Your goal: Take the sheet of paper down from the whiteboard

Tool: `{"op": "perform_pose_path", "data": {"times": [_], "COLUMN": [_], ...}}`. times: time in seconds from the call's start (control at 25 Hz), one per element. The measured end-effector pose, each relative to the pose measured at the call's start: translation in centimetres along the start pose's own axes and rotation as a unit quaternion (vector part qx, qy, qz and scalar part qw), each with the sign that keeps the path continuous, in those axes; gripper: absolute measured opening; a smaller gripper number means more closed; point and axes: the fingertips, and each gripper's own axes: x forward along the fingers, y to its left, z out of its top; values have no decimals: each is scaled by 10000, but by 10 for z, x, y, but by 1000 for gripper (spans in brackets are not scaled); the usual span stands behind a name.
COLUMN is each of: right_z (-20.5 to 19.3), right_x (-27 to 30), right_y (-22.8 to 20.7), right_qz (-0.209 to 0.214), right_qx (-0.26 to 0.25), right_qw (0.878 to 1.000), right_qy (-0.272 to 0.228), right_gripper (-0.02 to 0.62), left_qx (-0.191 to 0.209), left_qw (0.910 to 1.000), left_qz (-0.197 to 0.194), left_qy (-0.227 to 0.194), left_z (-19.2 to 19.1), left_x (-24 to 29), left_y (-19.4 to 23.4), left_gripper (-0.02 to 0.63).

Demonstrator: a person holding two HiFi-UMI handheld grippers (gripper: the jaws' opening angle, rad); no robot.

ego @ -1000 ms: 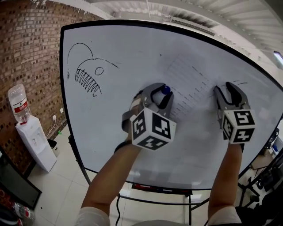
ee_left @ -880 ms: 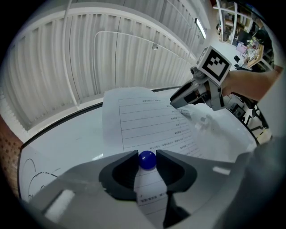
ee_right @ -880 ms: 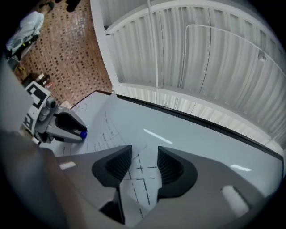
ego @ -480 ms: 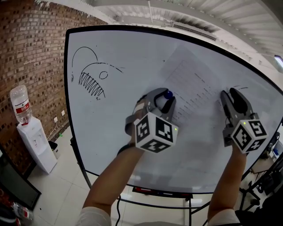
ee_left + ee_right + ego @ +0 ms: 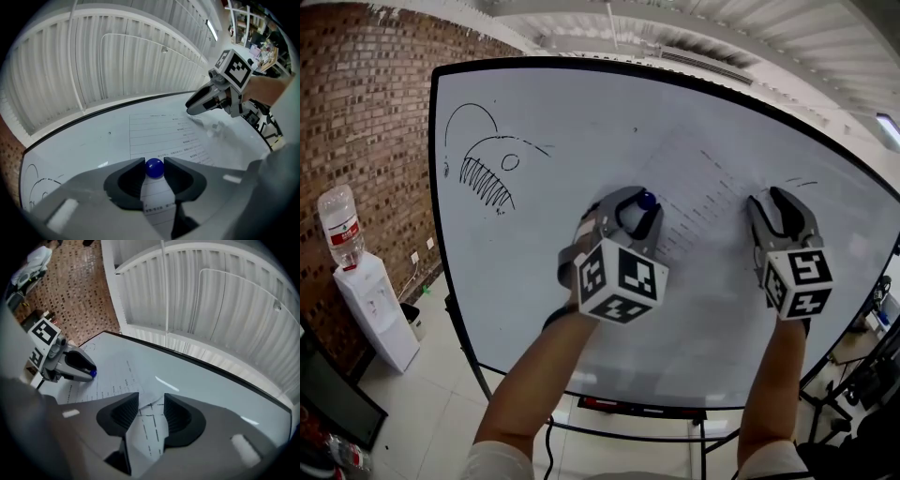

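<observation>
The sheet of paper [image 5: 705,199] is seen lying flat on the right half of the whiteboard [image 5: 562,112], well inside the black frame on every side. It is pinned by a blue ball magnet [image 5: 154,168] set just inside its left edge.

The left tool [image 5: 154,165] is closed on that magnet, one jaw tip pressed to each side of the ball.

The right tool [image 5: 151,398] is held at the sheet's far right corner, where the paper is curled up off the board. That lifted corner is seen standing between the jaws. The jaws are a little apart, and whether the pads touch the paper cannot be made out.

The two tools are well apart, with most of the sheet's printed lines lying between them.

Bare board is left above the sheet up to the top frame, and more below the tools. The left half is bare apart from a line drawing [image 5: 487,155]. Beyond the board's left edge, a water dispenser [image 5: 373,309] is seen against a brick wall [image 5: 356,112].
</observation>
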Motion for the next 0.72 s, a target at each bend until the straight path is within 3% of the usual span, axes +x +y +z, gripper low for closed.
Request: {"op": "perform_pose_path", "data": {"times": [0.12,0.36,0.72], "right_z": [2,2,9], "right_x": [10,20,22], "right_y": [2,5,18], "right_qz": [35,-132,134], "right_qx": [61,-645,-908], "right_qw": [10000,9969,9951], "right_qy": [31,421,364], "right_gripper": [170,154,11], "left_qx": [8,52,-1], "left_qw": [10000,10000,10000], "left_qz": [21,-10,-20], "left_qy": [22,52,-55], "left_z": [0,0,2], "left_x": [0,1,-1], "left_y": [1,0,-1], "left_gripper": [135,135,135]}}
